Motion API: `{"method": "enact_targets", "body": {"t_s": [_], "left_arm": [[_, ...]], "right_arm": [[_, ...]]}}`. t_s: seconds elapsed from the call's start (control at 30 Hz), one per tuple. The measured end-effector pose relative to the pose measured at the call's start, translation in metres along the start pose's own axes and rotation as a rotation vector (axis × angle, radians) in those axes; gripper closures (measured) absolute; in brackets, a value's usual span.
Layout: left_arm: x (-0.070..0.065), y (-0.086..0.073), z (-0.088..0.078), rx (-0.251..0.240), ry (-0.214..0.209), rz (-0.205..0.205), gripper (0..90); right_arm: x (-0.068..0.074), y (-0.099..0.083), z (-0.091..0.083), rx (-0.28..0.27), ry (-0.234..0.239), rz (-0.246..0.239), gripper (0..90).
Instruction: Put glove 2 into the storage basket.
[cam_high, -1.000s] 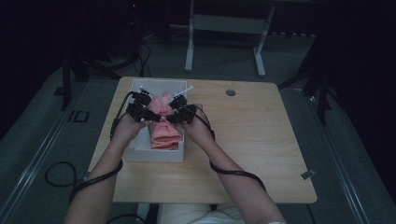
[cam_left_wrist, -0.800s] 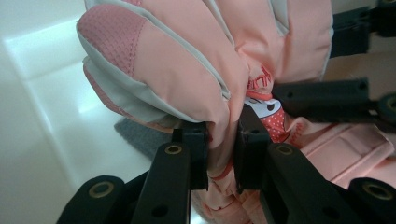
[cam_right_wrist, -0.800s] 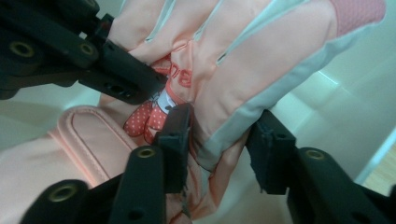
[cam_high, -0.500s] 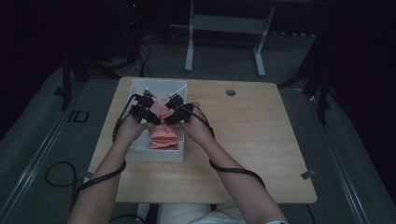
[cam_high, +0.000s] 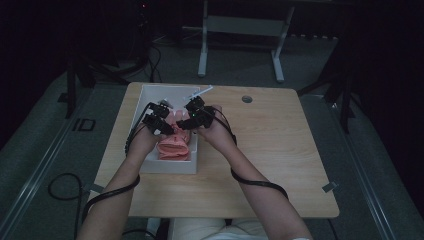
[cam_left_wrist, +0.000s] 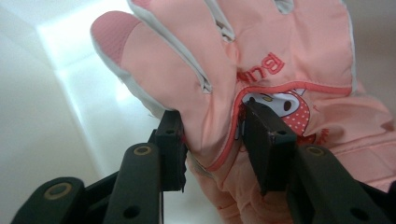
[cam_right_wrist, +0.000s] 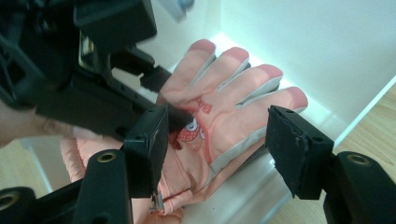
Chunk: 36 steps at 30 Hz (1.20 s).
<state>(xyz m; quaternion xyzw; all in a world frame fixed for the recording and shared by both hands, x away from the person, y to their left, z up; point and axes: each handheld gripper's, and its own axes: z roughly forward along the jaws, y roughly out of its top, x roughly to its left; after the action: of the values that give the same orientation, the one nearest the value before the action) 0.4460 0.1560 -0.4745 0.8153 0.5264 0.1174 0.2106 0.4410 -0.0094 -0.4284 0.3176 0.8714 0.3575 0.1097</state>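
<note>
A pink padded glove (cam_high: 175, 146) with a cartoon patch lies in a white box (cam_high: 167, 167) on the table's left half. My left gripper (cam_high: 167, 125) reaches into the box from the left. Its jaws have just been opening. A fold of the glove (cam_left_wrist: 280, 46) at the thumb side still bulges between the pads of the left gripper (cam_left_wrist: 212, 116), loosely. My right gripper (cam_high: 184, 124) hovers from the right and its jaws have also just been opening. The right gripper (cam_right_wrist: 219, 114) stands open above the glove (cam_right_wrist: 233, 93), touching nothing. The left gripper (cam_right_wrist: 169, 93) shows there too.
The box's white walls (cam_left_wrist: 70, 116) (cam_right_wrist: 303, 37) stand close around the glove. A thin white object (cam_high: 200, 92) rests on the box's far rim. The wooden table (cam_high: 280, 150) stretches to the right, with a round grommet (cam_high: 246, 99). Cables trail from both grippers.
The right gripper has lifted slightly off the glove. Both hands otherwise stay over the box, and the glove lies where it was.
</note>
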Motion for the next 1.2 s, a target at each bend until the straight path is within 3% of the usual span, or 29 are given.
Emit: {"method": "enact_targets", "body": {"t_s": [0.13, 0.47, 0.77, 0.87, 0.9, 0.93, 1.03, 1.17, 1.2], "left_arm": [[0.000, 0.004, -0.013, -0.048, -0.001, -0.001, 52.9], [0.004, 0.002, -0.023, -0.089, -0.002, -0.006, 52.1], [0.007, -0.001, -0.032, -0.118, -0.004, -0.007, 51.9], [0.005, -0.002, -0.044, -0.179, 0.000, 0.005, 50.6], [0.005, -0.002, -0.044, -0.179, 0.000, 0.005, 50.5], [0.002, -0.003, -0.051, -0.211, -0.013, 0.009, 49.8], [-0.002, -0.003, -0.058, -0.242, -0.037, 0.015, 49.2], [-0.013, -0.005, -0.069, -0.291, -0.072, 0.044, 34.9], [-0.018, -0.008, -0.073, -0.317, -0.125, 0.069, 27.2]], "right_arm": [[-0.004, -0.002, -0.009, -0.029, 0.011, -0.002, 37.8], [-0.009, -0.004, -0.024, -0.069, 0.021, -0.011, 33.4], [-0.009, -0.005, -0.026, -0.083, 0.014, -0.032, 28.2], [-0.010, -0.007, -0.029, -0.096, 0.030, -0.043, 21.1], [-0.010, -0.007, -0.029, -0.096, 0.030, -0.043, 21.1], [-0.010, -0.008, -0.031, -0.103, 0.047, -0.053, 17.9], [-0.011, -0.008, -0.034, -0.118, 0.049, -0.047, 17.6], [-0.013, -0.011, -0.040, -0.148, 0.051, -0.049, 17.0], [-0.015, -0.013, -0.042, -0.153, 0.056, -0.051, 15.5]]}}
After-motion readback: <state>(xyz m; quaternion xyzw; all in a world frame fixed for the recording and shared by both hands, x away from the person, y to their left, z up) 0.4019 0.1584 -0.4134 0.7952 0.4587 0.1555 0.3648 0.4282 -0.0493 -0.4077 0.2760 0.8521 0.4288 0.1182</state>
